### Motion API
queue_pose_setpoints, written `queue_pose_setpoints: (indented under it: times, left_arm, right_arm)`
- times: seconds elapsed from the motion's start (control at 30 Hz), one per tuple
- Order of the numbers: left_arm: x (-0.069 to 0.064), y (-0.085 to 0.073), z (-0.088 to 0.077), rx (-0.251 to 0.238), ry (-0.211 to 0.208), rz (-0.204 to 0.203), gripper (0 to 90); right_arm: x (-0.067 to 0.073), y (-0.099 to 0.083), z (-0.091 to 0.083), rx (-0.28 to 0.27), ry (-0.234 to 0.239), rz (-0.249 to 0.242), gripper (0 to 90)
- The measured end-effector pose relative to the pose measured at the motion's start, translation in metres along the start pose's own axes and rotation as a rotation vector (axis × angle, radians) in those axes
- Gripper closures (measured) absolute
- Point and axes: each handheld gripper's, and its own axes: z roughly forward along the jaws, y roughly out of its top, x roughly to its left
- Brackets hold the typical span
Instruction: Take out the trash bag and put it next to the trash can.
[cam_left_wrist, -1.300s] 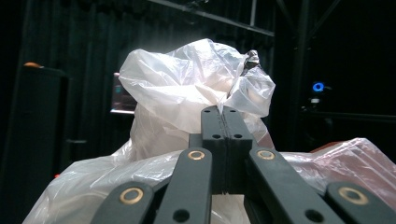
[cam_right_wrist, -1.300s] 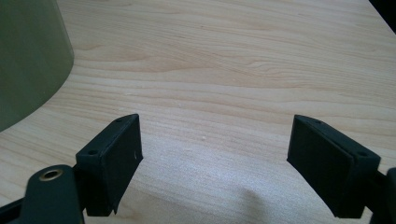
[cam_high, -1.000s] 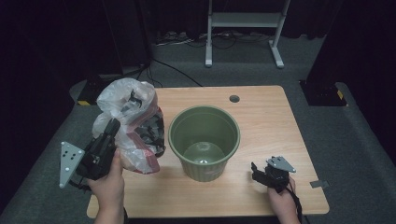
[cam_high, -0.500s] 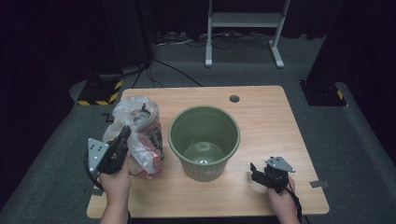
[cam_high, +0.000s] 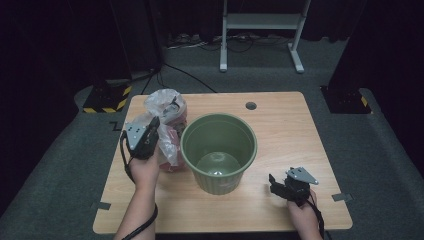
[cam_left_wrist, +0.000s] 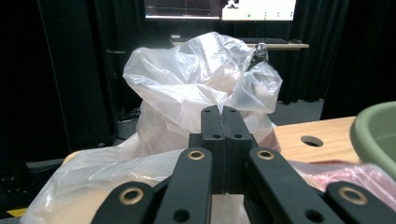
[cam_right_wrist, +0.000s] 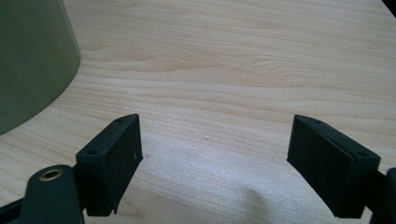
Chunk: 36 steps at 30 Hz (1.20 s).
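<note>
A crumpled clear plastic bag with something pink inside rests on the table's left side, against the green bin. My left gripper sits at the bag's near side, jaws together, pinching a fold of the film. In the left gripper view the shut gripper holds a strand of the bag, which rises behind it. My right gripper lies low on the table at the front right, open. Between its spread jaws there is bare wood, and the bin's wall stands to the left.
The wooden table has a round cable hole at the back. The bin's rim shows at the right of the left gripper view. Grey carpet surrounds the table, with a metal stand behind and a hazard-striped base at the far left.
My left hand has moved right and down with the bag, bringing it from the table's left edge to rest beside the bin. The right gripper has stayed still.
</note>
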Motion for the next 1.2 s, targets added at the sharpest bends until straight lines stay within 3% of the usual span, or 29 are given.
queue_pose_setpoints:
  times: [0.2, 0.4, 0.47, 0.57, 0.83, 0.93, 1.2]
  left_arm:
    - [-0.014, -0.023, 0.021, 0.056, -0.012, -0.01, 89.3]
    - [-0.02, -0.037, 0.026, 0.108, -0.02, -0.005, 86.3]
    - [-0.018, -0.037, 0.025, 0.106, -0.018, -0.005, 80.6]
    - [-0.013, -0.034, 0.023, 0.099, -0.017, -0.045, 74.4]
    - [-0.01, -0.028, 0.018, 0.069, -0.021, -0.09, 50.0]
    - [-0.011, -0.025, 0.015, 0.066, -0.001, -0.078, 39.8]
    - [-0.015, -0.015, 0.001, 0.067, -0.018, -0.067, 25.6]
  right_arm:
    - [-0.001, -0.001, 0.0, 0.002, 0.003, 0.001, 17.4]
    - [0.0, -0.001, -0.001, 0.005, 0.003, 0.003, 17.4]
    - [0.001, -0.001, 0.0, 0.004, 0.002, -0.004, 17.5]
    - [0.002, -0.001, -0.001, 0.002, 0.006, -0.005, 17.4]
    - [0.001, -0.001, -0.001, 0.002, 0.003, -0.006, 17.4]
    - [0.002, -0.001, -0.001, 0.0, 0.007, -0.007, 17.4]
    - [0.002, -0.002, -0.002, 0.001, 0.003, -0.007, 17.5]
